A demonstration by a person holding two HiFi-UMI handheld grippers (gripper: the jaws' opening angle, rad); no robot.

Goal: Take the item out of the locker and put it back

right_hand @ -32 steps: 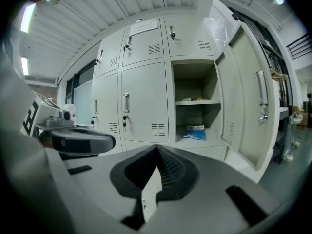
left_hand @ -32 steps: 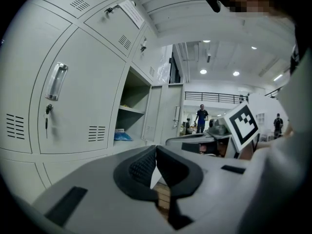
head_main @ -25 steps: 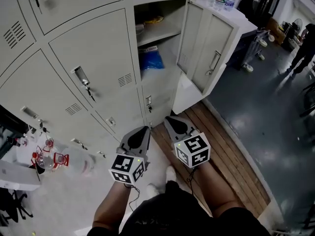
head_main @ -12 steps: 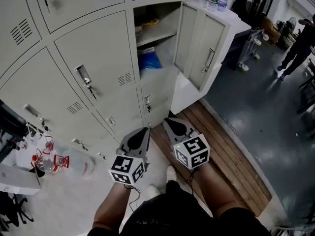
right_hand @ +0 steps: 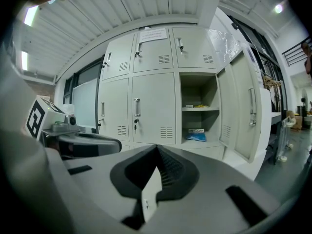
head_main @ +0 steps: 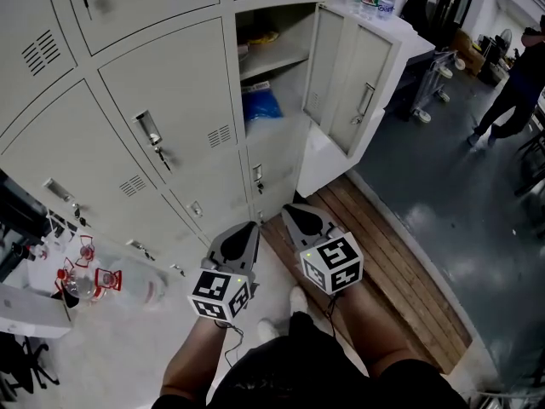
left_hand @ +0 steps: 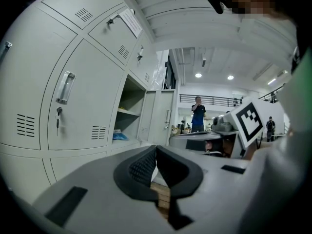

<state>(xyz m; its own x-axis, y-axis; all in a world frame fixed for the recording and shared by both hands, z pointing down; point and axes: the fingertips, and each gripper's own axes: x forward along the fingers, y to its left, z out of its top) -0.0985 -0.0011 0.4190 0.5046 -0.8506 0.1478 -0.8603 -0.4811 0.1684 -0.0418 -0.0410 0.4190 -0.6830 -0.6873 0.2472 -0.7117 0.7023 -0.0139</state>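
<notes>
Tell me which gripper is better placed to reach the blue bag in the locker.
Right, likely: the right gripper sits nearer the open locker, and its view faces the blue bag.

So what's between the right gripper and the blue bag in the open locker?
Nothing stands there. The right gripper view shows only bare air from the right gripper to the blue bag in the open locker.

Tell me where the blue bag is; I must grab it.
Head view, upper centre: the blue bag lies in the open locker, beneath its shelf, left of the door.
</notes>
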